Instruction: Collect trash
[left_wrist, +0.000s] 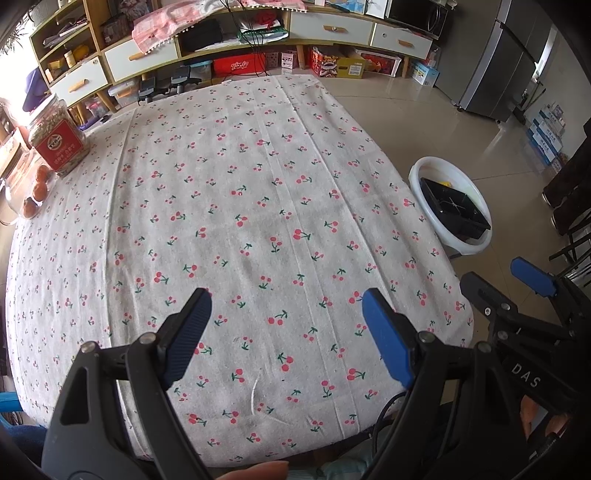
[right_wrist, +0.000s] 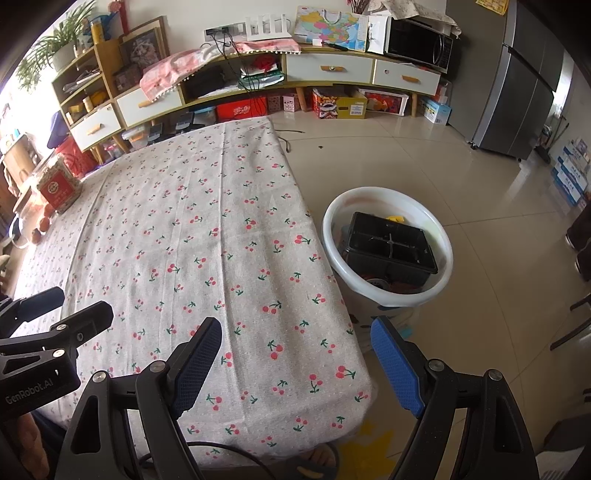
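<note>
Looking at the bin: a white round basin (right_wrist: 388, 251) is parked on the tiled floor just off the table's right edge, and it's pretty much filled already.
Bin contents: a black plastic tray (right_wrist: 389, 251) with divided compartments is tilted inside it; a bit of yellow (right_wrist: 394, 219) is peeking out behind the tray, and some reddish-dark scraps (right_wrist: 384, 284) are tucked under its near edge. What those scraps are can't be told.
Table: a cherry-print tablecloth (left_wrist: 240, 221) is spread over the whole top; no loose trash is seen on the middle of it.
Jar: a clear jar with a red label (left_wrist: 59, 140) is stood at the far left corner, filled with something grainy and pale.
Bowl: a glass bowl (left_wrist: 26, 192) is set right next to the jar, with a few orange fruits (left_wrist: 38, 190) held in it.
Left gripper (left_wrist: 284, 332): held over the near part of the cloth, jaws spread wide, nothing between them.
Right gripper (right_wrist: 295, 360): held over the table's near right corner, jaws spread wide too, nothing gripped; the basin is seen just beyond it.
</note>
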